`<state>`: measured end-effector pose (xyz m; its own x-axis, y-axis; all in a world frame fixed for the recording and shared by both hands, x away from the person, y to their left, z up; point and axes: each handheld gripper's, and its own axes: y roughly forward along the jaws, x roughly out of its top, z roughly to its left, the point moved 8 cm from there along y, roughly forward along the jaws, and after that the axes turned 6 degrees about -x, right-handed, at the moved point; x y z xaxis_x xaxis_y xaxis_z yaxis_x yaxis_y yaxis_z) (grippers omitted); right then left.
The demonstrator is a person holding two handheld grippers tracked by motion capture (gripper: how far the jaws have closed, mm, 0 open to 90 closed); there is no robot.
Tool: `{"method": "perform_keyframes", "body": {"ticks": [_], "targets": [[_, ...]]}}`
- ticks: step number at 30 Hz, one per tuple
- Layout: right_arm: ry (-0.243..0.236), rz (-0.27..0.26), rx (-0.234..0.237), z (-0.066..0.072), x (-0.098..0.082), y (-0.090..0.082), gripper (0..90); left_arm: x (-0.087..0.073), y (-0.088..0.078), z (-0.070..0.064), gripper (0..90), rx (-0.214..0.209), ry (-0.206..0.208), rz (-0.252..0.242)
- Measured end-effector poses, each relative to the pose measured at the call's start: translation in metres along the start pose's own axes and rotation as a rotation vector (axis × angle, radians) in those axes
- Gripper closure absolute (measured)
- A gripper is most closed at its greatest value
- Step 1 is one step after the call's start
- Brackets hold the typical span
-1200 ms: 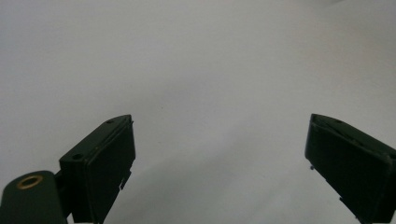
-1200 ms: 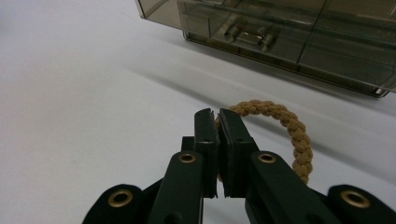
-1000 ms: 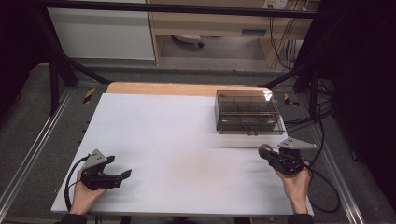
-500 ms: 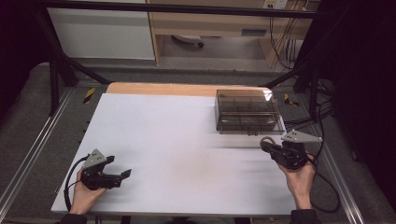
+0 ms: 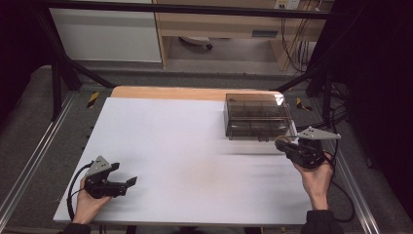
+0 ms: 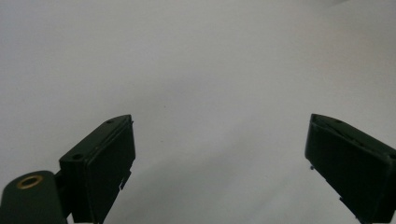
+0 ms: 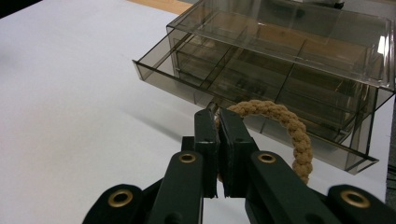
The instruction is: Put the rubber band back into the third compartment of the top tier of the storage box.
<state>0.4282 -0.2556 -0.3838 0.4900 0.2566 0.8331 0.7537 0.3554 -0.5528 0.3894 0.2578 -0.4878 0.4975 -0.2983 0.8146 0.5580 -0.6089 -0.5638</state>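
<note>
Braided tan rope loop pinched in right gripper, jaws closed tight on its end, rest of the loop curling off to the right. It hangs just in front of the smoky clear drawer organizer, whose bottom drawer is pulled out. Step looks like carrying the rope to the drawer; next move likely needs it over an open compartment, then release. Left gripper rests on the white table, jaws wide apart, holding nothing.

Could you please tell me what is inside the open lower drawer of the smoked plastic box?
The drawer shows bare dividers and no contents. Its back, under the box, is dim, so I cannot tell.
</note>
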Motion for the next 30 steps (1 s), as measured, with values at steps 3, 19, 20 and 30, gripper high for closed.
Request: {"method": "perform_keyframes", "body": {"ticks": [3, 19, 20, 30], "targets": [[0.004, -0.006, -0.007, -0.003, 0.004, 0.002, 87.1, 0.0, 0.0, 0.0, 7.9, 0.001, -0.002, -0.001], [0.042, -0.01, -0.04, -0.024, 0.019, 0.022, 87.0, 0.0, 0.0, 0.001, 7.9, 0.002, -0.003, -0.001], [0.046, -0.009, -0.045, -0.026, 0.019, 0.023, 87.0, 0.0, 0.0, 0.001, 7.9, 0.002, -0.003, -0.002], [0.071, 0.012, -0.061, -0.038, 0.021, 0.039, 87.0, 0.0, 0.001, 0.001, 7.9, 0.002, -0.003, -0.002]]}}
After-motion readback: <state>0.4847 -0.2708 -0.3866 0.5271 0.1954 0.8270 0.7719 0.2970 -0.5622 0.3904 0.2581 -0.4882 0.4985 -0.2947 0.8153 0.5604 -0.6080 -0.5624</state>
